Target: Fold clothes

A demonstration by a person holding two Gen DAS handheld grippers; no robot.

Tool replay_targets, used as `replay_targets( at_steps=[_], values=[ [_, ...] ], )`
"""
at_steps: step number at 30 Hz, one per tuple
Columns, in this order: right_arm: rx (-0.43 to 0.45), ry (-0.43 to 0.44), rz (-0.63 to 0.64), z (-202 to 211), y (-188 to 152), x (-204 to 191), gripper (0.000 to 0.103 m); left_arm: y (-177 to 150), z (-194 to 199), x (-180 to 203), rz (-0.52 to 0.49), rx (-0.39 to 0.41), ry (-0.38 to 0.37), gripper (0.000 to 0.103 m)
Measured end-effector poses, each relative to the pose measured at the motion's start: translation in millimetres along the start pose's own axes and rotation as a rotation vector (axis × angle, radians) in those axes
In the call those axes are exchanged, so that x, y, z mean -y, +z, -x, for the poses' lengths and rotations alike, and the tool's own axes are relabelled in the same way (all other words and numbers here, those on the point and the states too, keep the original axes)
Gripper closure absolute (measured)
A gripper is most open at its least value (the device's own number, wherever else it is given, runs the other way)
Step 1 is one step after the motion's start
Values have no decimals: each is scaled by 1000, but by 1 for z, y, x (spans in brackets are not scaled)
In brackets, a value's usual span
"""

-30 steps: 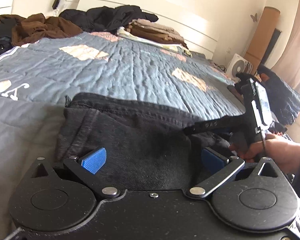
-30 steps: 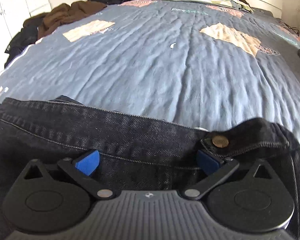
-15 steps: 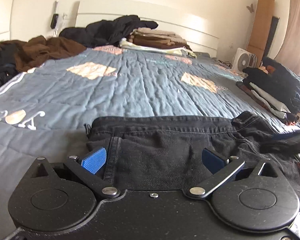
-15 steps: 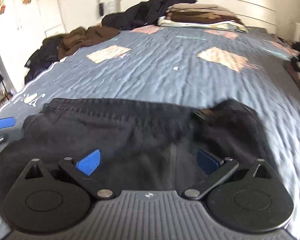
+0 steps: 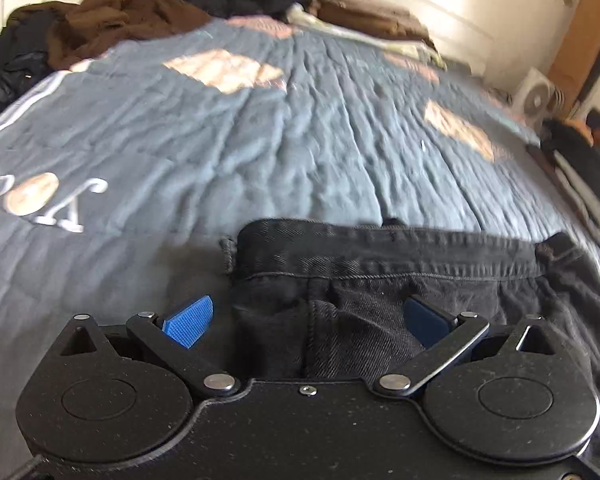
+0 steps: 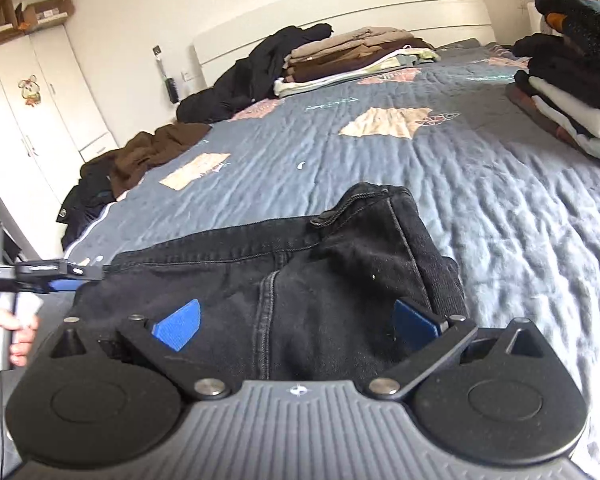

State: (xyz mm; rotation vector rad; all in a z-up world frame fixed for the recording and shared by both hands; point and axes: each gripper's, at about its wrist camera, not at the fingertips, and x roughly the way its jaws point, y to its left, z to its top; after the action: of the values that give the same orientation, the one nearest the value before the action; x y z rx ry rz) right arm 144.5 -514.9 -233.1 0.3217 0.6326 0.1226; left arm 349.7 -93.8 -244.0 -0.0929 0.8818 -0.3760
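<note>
Blue quilt (image 6: 480, 184) serves as folding surface: black jeans (image 6: 300, 280) lie near, waistband far. Left gripper (image 5: 306, 316) and right gripper (image 6: 296, 320) hover spread wide, holding nothing.

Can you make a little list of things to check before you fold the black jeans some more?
1. Jeans lying on the bed: ok.
2. Waistband straight: not ok, its right corner is bunched up.
3. Left gripper open: ok, nothing pinched.
4. Right gripper open: ok, over the jeans.
5. Bed space beyond the jeans free: ok.
6. Jeans legs laid flat: cannot tell, hidden behind the grippers.
</note>
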Motion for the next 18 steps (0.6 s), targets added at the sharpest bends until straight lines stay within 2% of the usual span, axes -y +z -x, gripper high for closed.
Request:
replay_targets(
  at_steps=[2,3,4,5,7,8,10,12,14,16,17,18],
  values=[
    [8,7,-3,4,0,2,0,2,-14,13,-65,-28,18,1],
    [11,10,-8,5,0,3,0,0,-21,22,-121,-31,59,8],
    [14,12,-12,6,0,4,0,0,-25,27,-157,-23,87,19],
    [16,13,-10,7,0,4,0,2,-21,27,-152,8,88,43],
    [18,15,-7,9,-1,4,0,5,-13,27,-143,69,91,77],
    [19,15,-6,10,-1,4,0,7,-9,26,-138,100,92,86],
    [22,20,-6,11,-1,4,0,10,5,30,-167,189,91,89],
    [26,26,-10,13,-1,4,0,10,13,42,-251,257,101,90],
    [31,32,-13,14,-1,4,0,9,10,51,-317,291,150,90],
    [35,38,-16,16,0,3,0,9,-6,50,-336,251,197,89],
    [36,40,-17,16,0,3,0,8,-19,47,-337,194,227,80],
    [30,40,-11,15,-1,3,0,7,-31,45,-338,136,257,65]
  ],
)
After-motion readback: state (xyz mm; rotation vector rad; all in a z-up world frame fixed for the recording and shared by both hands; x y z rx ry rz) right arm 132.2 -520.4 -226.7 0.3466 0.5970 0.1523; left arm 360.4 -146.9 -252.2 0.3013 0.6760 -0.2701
